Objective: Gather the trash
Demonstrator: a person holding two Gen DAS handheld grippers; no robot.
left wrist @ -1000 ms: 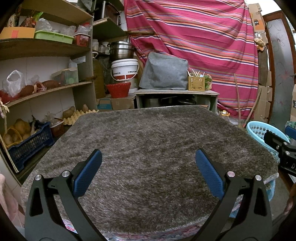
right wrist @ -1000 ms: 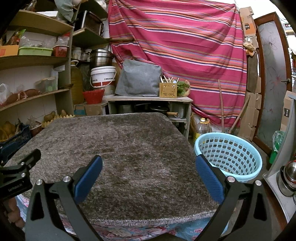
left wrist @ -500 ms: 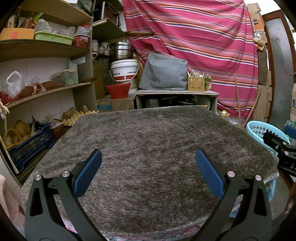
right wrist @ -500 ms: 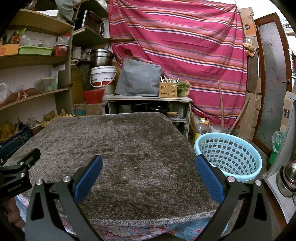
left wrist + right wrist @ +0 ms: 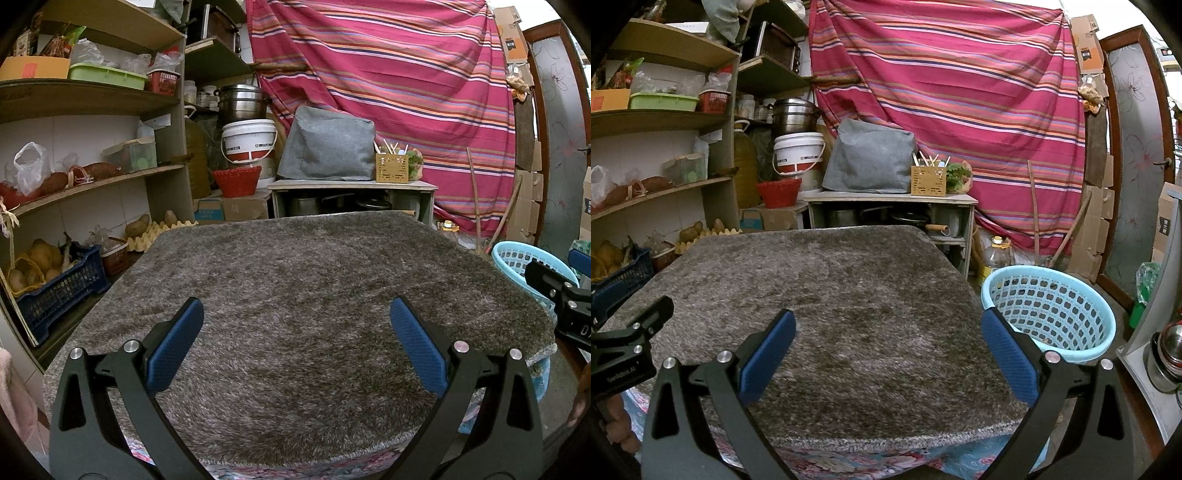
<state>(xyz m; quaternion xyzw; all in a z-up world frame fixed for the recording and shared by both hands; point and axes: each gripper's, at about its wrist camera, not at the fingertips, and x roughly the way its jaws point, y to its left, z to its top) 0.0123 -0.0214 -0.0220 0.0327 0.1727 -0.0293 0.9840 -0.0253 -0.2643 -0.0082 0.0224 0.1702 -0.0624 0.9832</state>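
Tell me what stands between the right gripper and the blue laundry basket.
Nothing visible does. The right gripper hangs open over the grey shaggy rug, and the light blue basket sits on the floor just past the rug's right edge. No trash shows on the rug.

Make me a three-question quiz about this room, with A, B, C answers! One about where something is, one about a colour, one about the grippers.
1. Where is the basket?
A. on the rug
B. right of the rug, lower down
C. on a shelf

2. What colour is the basket?
A. light blue
B. red
C. green

3. How are the left gripper and right gripper?
A. both open
B. both shut
C. one holds trash

Answers: B, it sits off the rug's right edge; A, its mesh is pale blue; A, fingers are wide apart, nothing between them.
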